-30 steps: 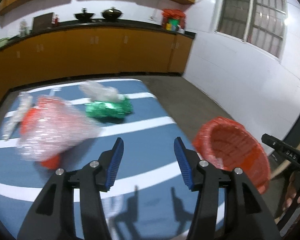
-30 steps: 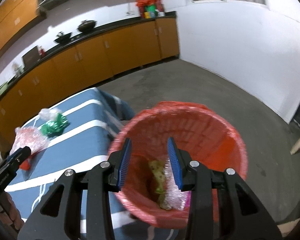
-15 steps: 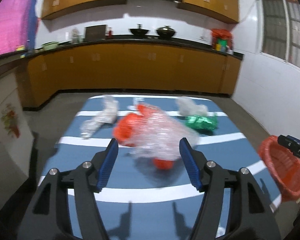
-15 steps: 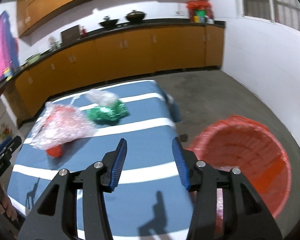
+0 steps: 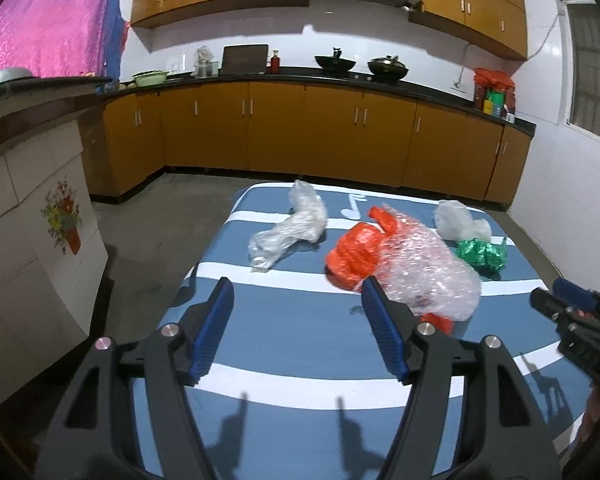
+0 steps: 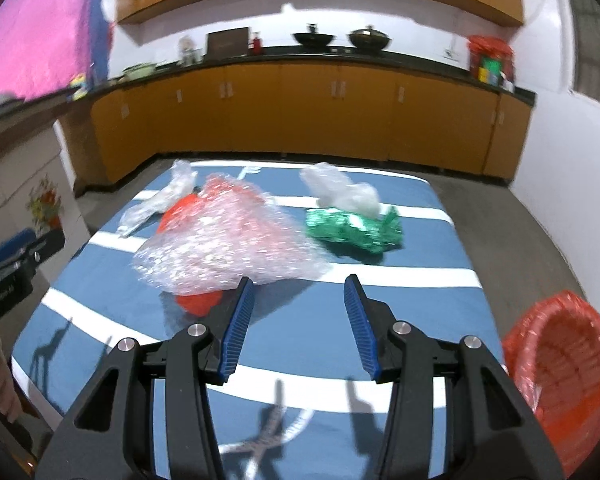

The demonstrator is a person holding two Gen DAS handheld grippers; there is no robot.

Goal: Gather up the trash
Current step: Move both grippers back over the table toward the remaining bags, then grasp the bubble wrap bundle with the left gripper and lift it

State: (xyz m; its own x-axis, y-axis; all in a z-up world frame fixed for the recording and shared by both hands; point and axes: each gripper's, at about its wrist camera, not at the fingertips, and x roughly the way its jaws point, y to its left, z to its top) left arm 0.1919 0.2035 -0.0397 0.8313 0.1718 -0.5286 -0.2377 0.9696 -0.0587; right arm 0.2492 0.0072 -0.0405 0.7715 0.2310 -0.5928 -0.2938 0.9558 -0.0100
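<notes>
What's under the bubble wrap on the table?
An orange-red plastic bag lies under the bubble wrap. It pokes out at the far left and again at the near edge. The wrap blurs its middle, so whether it is one piece cannot be told.

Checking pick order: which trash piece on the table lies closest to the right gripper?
The bubble wrap over the red bag; its edge reaches the right gripper, nearer than other pieces.

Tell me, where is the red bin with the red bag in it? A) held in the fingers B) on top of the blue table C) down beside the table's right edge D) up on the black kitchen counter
C: the red plastic bin lined with a red bag sits low beside the right edge of the blue white-striped table, not on it.
</notes>
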